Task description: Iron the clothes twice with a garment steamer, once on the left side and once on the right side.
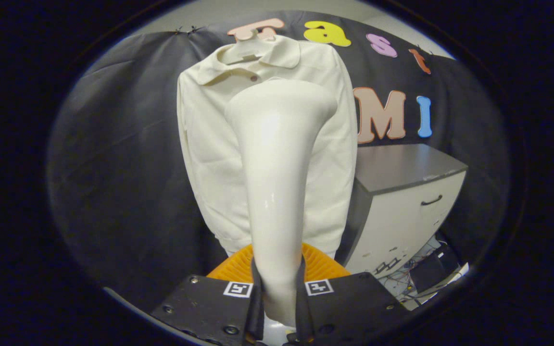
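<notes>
Cream shirt (209, 144) hangs on a hanger (248, 48) against the booth wall, beyond the claw (277, 288). Claw clamped on the white garment steamer (277, 168) handle, both fingers pressing its sides; steamer head raised in front of the shirt's chest. Orange ribbed object (320, 264) just behind the fingers. Cabinet (402, 202), drawer closed, stands right of the shirt.

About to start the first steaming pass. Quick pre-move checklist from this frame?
1. Grip: gripper shut on the steamer, a finger on each side of its handle: ok.
2. Steamer head up and facing the shirt: ok.
3. Shirt on its hanger, front facing the steamer, collar buttoned: ok.
4. Head touching the fabric: cannot tell.
5. Which side the head is on: near the middle, not yet clearly left or right: not ok.
6. Cabinet beside the shirt's right edge, clearance: cannot tell.
</notes>
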`<state>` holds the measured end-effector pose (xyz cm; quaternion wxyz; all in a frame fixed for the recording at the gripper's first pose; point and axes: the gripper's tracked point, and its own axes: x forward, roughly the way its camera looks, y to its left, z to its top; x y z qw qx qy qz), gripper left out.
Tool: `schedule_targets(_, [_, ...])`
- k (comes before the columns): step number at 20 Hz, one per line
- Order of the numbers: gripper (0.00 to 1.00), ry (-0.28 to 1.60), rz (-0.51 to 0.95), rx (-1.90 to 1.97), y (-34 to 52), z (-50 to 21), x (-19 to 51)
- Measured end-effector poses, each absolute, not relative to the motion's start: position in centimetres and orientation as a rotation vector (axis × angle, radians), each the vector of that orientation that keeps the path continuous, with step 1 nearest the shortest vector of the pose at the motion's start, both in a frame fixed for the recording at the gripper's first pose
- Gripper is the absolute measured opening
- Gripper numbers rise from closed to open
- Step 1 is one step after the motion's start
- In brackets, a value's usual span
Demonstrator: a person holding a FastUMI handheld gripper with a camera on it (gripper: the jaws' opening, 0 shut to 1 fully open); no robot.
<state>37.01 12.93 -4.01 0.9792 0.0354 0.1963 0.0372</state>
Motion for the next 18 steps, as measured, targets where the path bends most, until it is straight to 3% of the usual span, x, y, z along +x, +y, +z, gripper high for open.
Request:
schedule_targets(7, [0.25,0.282,0.104,0.129,9.7,2.4,46.3])
schedule_targets(18, [0.26,0.304,0.188,0.08,7.9,-3.0,51.2])
